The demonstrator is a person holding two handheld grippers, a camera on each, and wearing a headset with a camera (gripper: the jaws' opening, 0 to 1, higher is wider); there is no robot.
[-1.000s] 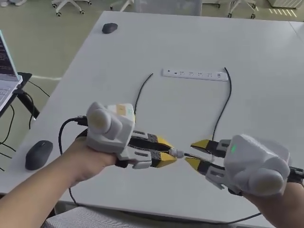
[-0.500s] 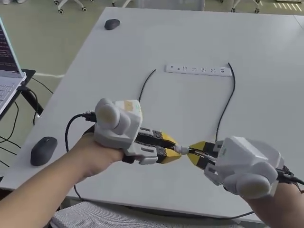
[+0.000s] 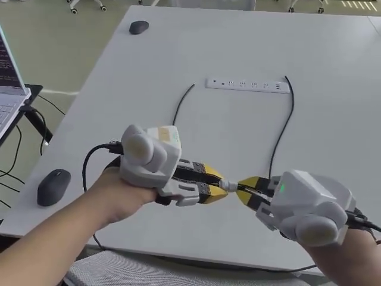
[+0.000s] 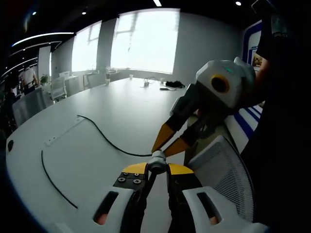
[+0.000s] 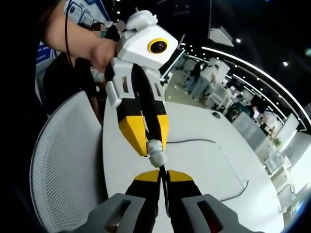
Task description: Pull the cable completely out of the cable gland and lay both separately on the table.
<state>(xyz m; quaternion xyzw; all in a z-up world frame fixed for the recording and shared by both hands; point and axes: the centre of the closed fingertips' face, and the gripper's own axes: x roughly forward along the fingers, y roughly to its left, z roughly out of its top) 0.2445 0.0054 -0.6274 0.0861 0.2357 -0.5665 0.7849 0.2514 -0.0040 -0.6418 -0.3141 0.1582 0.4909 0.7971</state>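
Over the near edge of the desk [image 3: 196,47], both tools meet tip to tip, held in the air. Left tool [image 3: 219,187] is pressed together on the cable gland [image 3: 227,186]. It's a small pale fitting pinched between the yellow tips, nose poking out toward the right tool [image 3: 243,190]. Right tool's jaws are drawn in to a narrow slit on the cable [image 5: 165,187], a thin dark line running back between them from the gland's end. Cable enters the gland, not pulled out. Neither part lies on the desk.

Left gripper view: gland sits right at the own tips. Right tool comes in from the upper right, its yellow tips at the gland; touching or just short, can't tell.

Right gripper view: left tool hangs down from the top, gland at its tip, just above the right tool's own jaws.

Farther back on the desk:
- white power strip [image 3: 247,85], its black cord [image 3: 284,128] curving toward the near edge
- loose black wire [image 3: 181,104] left of the strip, apart from it
- dark mouse [image 3: 139,27] at the far-left corner
- second mouse [image 3: 53,186] near the left edge, closer in

Laptop [image 3: 11,98] sits on a stand off the desk's left side. Mesh chair back [image 3: 113,271] shows below the near edge. Green light is lit on the right tool's housing. Black lead runs from the back of the left tool.
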